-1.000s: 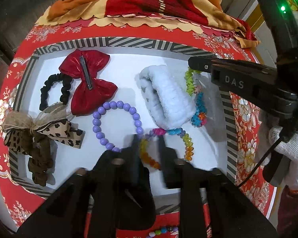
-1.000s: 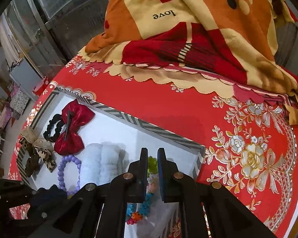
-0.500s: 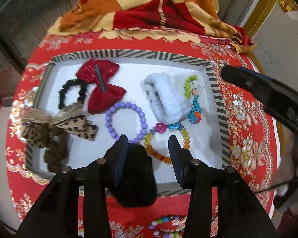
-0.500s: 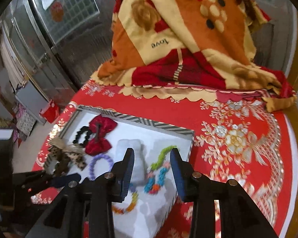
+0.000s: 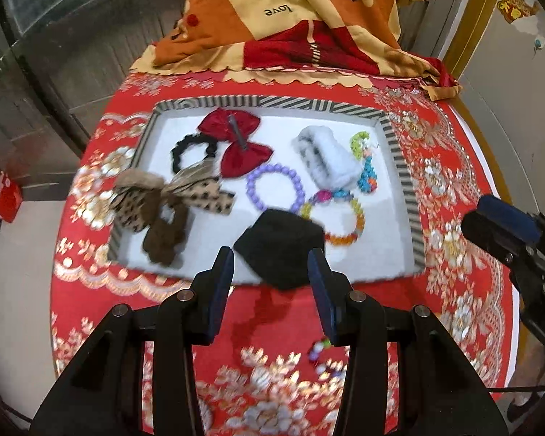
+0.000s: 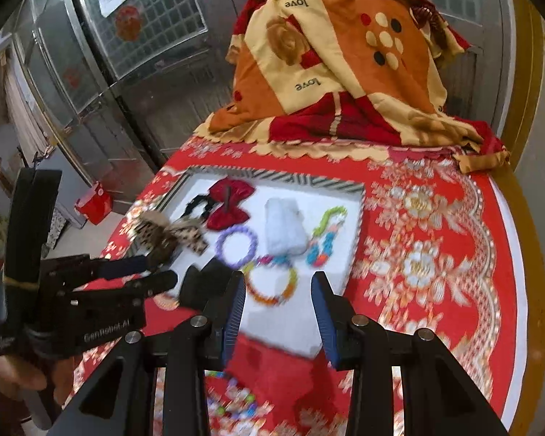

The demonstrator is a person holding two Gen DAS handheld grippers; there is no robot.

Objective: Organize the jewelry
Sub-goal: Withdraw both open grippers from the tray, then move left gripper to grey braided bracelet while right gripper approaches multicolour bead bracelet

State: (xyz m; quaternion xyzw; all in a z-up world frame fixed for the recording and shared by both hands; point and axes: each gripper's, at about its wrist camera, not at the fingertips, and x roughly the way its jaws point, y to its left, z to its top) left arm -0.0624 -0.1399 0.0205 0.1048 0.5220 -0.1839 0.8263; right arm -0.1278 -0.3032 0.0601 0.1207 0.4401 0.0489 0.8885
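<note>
hovering above a round table in a red floral cloth [image 5: 454, 196] | left gripper [image 5: 270, 272] and right gripper [image 6: 278, 299] both spread apart, holding nothing | jewelry lies in the striped-rim tray [image 5: 396, 145]: purple bead bracelet [image 5: 276, 190], red bow [image 5: 236, 145] | folded orange blanket [image 6: 345, 72] behind | metal grid doors [image 6: 156, 18] beyond

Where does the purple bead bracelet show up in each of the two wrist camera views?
Left wrist view: the purple bead bracelet lies mid-tray, a little above picture centre, beyond the open left gripper.
Right wrist view: the bracelet sits left of centre, up and left of the open right gripper.
Shared landmark: the red bow lies just beyond the bracelet in both views.
</note>
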